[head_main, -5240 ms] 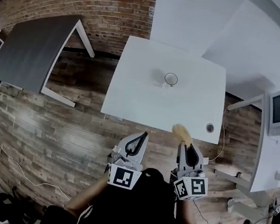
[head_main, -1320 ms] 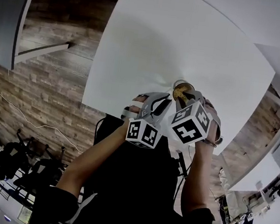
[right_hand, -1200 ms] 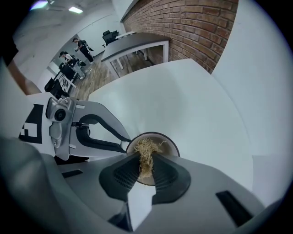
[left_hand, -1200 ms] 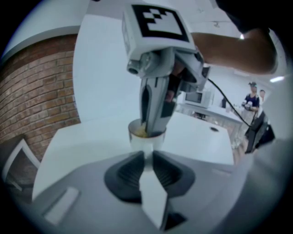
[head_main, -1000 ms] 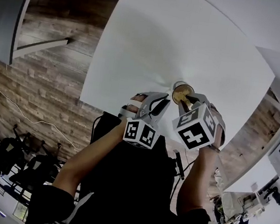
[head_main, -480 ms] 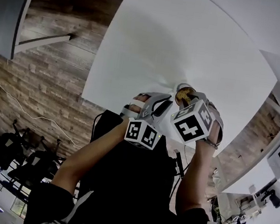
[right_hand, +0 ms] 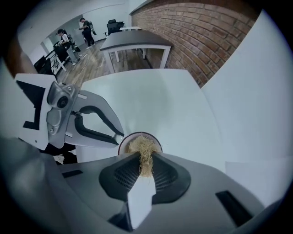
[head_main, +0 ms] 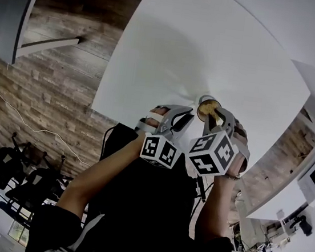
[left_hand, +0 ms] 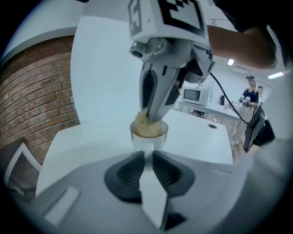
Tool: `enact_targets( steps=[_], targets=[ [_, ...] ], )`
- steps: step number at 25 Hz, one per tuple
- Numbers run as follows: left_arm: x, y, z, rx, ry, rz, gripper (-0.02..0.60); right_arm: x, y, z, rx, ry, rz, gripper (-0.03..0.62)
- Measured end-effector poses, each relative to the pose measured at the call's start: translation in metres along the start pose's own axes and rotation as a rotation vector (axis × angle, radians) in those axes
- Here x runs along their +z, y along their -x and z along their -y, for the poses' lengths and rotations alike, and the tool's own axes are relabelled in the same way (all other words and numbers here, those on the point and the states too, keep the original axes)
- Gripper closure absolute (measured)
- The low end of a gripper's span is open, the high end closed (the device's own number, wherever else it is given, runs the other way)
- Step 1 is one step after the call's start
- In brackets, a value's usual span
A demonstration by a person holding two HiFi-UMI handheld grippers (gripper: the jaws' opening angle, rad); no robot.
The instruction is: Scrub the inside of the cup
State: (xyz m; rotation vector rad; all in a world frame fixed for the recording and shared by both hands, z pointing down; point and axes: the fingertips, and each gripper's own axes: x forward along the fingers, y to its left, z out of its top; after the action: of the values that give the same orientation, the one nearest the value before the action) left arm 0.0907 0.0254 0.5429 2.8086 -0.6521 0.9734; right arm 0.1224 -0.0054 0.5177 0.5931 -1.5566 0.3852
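Note:
A small white cup [head_main: 205, 100] stands near the front edge of the white table [head_main: 185, 45]. My left gripper [head_main: 184, 116] is shut on the cup's near side; in the left gripper view its jaws [left_hand: 148, 155] pinch the white cup [left_hand: 147, 141] just below the rim. A straw-coloured fibrous scrubber [right_hand: 143, 148] is clamped in my right gripper [right_hand: 145, 159], which comes down from above [left_hand: 153, 112]. The scrubber [left_hand: 147, 128] fills the cup's mouth and hides the inside. In the right gripper view the left gripper [right_hand: 91, 123] touches the cup rim [right_hand: 122, 141].
A dark grey table [head_main: 6, 4] stands to the left over the wood floor, against a brick wall [right_hand: 197, 32]. Black chairs [head_main: 2, 165] are at the lower left. A microwave [left_hand: 196, 95] and several people are in the background.
Since the earliest frame I have come up to the table, and the cup that stood free is now gripped, with the scrubber inside it. In the last second the right gripper has tilted and shifted slightly over the cup.

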Motion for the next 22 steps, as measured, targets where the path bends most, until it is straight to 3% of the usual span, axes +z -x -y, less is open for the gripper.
enact_targets(
  steps=[6,17,22],
  targets=[
    [0.0,0.0,-0.001,-0.004,0.007,0.005,0.522,0.002,0.006,0.004,-0.092,0.015,0.047,0.54],
    [0.0,0.0,-0.003,-0.001,0.007,0.006,0.522,0.008,-0.038,-0.005,-0.015,0.015,-0.022,0.539],
    [0.0,-0.001,-0.002,0.0,0.006,0.002,0.522,0.011,-0.037,-0.008,0.03,-0.04,0.031,0.54]
  ],
)
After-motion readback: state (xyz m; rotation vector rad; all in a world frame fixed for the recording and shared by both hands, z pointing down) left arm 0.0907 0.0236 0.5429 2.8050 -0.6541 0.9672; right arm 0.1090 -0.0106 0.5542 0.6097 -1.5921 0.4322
